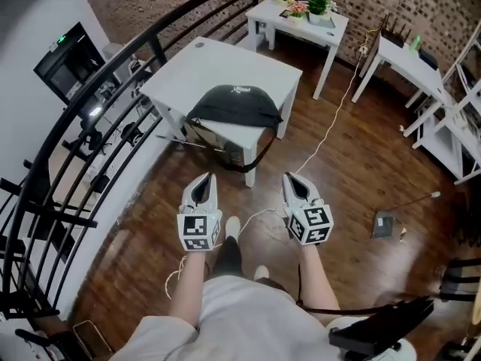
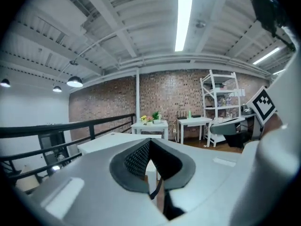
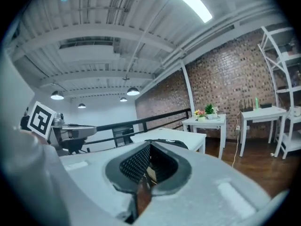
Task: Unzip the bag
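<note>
A black bag (image 1: 234, 104) lies on the near part of a white square table (image 1: 225, 68), a strap hanging off the table's front. Both grippers are held well short of it, above the wooden floor. My left gripper (image 1: 202, 189) is shut and empty, pointing toward the table. My right gripper (image 1: 295, 185) is also shut with nothing between its jaws. In the right gripper view the bag (image 3: 165, 142) shows as a dark sliver on the table past the closed jaws (image 3: 149, 160). The left gripper view shows its jaws (image 2: 150, 157) closed, with the table (image 2: 110, 141) beyond.
A black metal railing (image 1: 113, 89) curves along the left. A smaller white table (image 1: 299, 21) with potted flowers stands behind, more white desks and shelving (image 1: 443, 104) at the right. A white cable (image 1: 331, 126) runs across the floor. A black chair (image 1: 379, 329) sits at the lower right.
</note>
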Demonstrator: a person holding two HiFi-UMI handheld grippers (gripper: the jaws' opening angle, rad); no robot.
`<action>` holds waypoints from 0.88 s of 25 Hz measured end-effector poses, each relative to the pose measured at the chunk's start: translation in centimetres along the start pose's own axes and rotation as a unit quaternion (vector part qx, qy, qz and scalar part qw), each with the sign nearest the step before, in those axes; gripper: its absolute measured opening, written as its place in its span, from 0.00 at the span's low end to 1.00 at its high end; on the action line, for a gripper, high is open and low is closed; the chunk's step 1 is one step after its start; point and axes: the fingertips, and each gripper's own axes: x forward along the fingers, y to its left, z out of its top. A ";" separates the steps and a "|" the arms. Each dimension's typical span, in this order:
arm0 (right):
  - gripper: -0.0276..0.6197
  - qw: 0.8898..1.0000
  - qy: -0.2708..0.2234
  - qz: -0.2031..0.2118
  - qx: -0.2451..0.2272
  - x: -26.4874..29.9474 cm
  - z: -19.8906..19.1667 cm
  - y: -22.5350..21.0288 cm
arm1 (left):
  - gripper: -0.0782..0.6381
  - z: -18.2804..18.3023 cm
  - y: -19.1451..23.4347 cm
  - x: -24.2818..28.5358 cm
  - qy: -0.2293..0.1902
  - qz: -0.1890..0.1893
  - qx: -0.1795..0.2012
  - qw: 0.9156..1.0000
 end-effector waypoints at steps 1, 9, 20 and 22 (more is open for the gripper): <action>0.03 1.000 -0.010 0.007 -0.002 -1.4 0.9 1.7 | 0.13 1.4 -1.4 -1.5 -0.015 -0.008 0.007 1.000; 0.03 0.997 -0.059 0.004 -0.039 -7.4 3.4 10.6 | 0.13 5.0 -4.6 -8.9 -0.087 -0.057 0.020 0.994; 0.03 0.998 -0.052 -0.007 -0.043 -8.1 2.6 16.1 | 0.13 4.7 -1.8 -14.4 -0.099 -0.069 0.003 0.993; 0.03 0.998 -0.050 -0.010 -0.043 -8.1 2.6 16.6 | 0.13 4.9 -1.4 -14.6 -0.100 -0.071 -0.003 0.992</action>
